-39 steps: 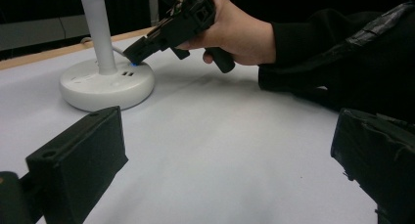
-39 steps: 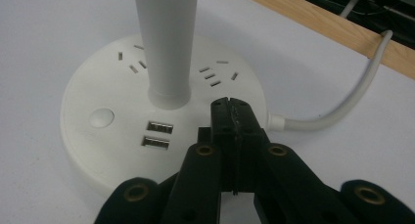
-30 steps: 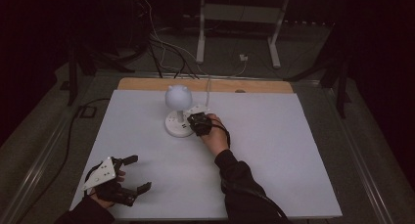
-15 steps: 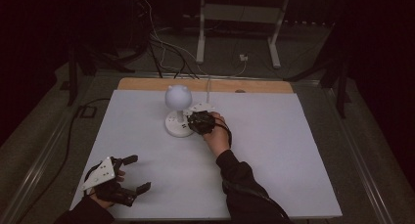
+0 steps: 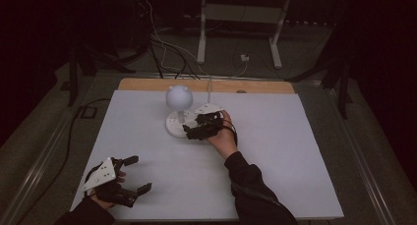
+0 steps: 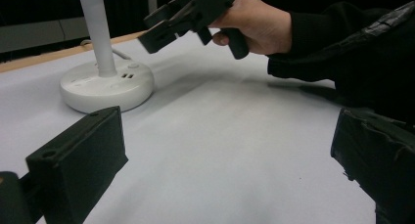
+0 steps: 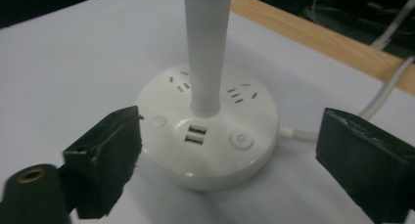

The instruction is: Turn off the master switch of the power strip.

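Note:
A white desk lamp stands at the table's far middle, with a round head (image 5: pixel 178 97), a stem (image 7: pixel 208 48) and a round base (image 5: pixel 176 125). The base (image 7: pixel 210 136) carries sockets, two USB ports (image 7: pixel 195 133) and a round button (image 7: pixel 241 139). My right gripper (image 5: pixel 191 131) is open at the base's right side, and its jaws straddle the base's front without touching it. My left gripper (image 5: pixel 137 174) is open near the front left corner and holds nothing. In the left gripper view, the right gripper (image 6: pixel 188 11) hovers above the base (image 6: pixel 105 84).
The white tabletop (image 5: pixel 295 151) has a wooden strip (image 5: pixel 255 86) along its far edge. The lamp's white cable (image 7: pixel 386 97) runs off the back. Stand legs (image 5: pixel 278 43) and cables lie on the dark floor beyond.
The right gripper has edged slightly lower and closer around the lamp base. The left gripper has stayed put.

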### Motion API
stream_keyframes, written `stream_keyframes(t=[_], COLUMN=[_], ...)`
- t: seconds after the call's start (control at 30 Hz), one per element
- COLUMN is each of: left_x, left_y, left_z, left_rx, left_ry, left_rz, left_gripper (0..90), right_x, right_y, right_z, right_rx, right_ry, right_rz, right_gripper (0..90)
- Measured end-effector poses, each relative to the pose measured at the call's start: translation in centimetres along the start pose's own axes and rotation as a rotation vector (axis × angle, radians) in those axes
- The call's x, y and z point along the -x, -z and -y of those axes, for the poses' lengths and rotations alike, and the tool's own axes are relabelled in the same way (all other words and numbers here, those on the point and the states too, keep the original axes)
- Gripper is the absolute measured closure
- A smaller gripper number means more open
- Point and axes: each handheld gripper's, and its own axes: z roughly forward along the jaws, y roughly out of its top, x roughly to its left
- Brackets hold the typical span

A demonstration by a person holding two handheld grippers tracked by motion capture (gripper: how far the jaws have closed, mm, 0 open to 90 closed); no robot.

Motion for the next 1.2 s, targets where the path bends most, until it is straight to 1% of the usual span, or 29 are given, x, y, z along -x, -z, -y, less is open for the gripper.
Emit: stream_keyframes(t=[0.03, 0.07, 0.1, 0.13, 0.2, 0.27, 0.3, 0.47, 0.53, 0.6, 0.8, 0.9, 1.0, 1.2], left_x=[0.0, 0.0, 0.0, 0.0, 0.0, 0.0, 0.0, 0.0, 0.0, 0.0, 0.0, 0.0, 0.0, 0.0], left_y=[0.0, 0.0, 0.0, 0.0, -0.1, -0.1, -0.1, -0.1, -0.1, -0.1, -0.1, -0.1, -0.2, -0.2], left_z=[0.0, 0.0, 0.0, 0.0, 0.0, 0.0, 0.0, 0.0, 0.0, 0.0, 0.1, 0.1, 0.1, 0.1], left_rx=[-0.001, -0.002, -0.003, -0.004, -0.003, -0.005, -0.005, -0.007, -0.008, -0.006, -0.011, -0.011, -0.013, -0.013], left_ry=[0.000, 0.000, 0.000, 0.000, 0.000, -0.003, -0.002, 0.000, 0.000, 0.000, -0.001, -0.001, -0.005, -0.004], left_rz=[0.000, -0.001, 0.000, -0.001, 0.000, 0.000, 0.000, -0.002, -0.001, -0.003, -0.004, -0.004, -0.004, -0.005], left_gripper=[0.4, 0.4, 0.4, 0.4, 0.4, 0.4, 0.4, 0.4, 0.4, 0.4, 0.4, 0.4, 0.4, 0.4], right_x=[0.1, 0.2, 0.3, 0.3, 0.4, 0.5, 0.5, 0.8, 1.0, 1.2, 1.9, 2.4, 2.8, 3.6], right_y=[0.2, 0.4, 0.6, 0.8, 1.2, 1.7, 2.0, 3.3, 4.0, 4.7, 6.8, 7.7, 8.6, 10.3], right_z=[0.0, 0.0, -0.1, -0.2, -0.3, -0.5, -0.5, -0.5, -0.3, -0.2, 0.6, 1.3, 2.1, 3.7], right_rx=[0.003, -0.003, -0.013, -0.017, -0.020, -0.021, -0.023, -0.021, -0.020, -0.023, -0.015, -0.017, -0.021, -0.021], right_ry=[-0.008, -0.026, -0.034, -0.037, -0.037, -0.053, -0.052, -0.009, -0.001, 0.018, 0.020, 0.027, 0.028, 0.013], right_rz=[-0.007, -0.026, -0.052, -0.067, -0.074, -0.098, -0.101, -0.121, -0.141, -0.135, -0.145, -0.139, -0.132, -0.127], right_gripper=[5.6, 0.8, 0.7, 0.1, 0.1, 0.1, 0.1, 0.1, 0.1, 0.1, 0.1, 0.1, 0.1, 0.1])
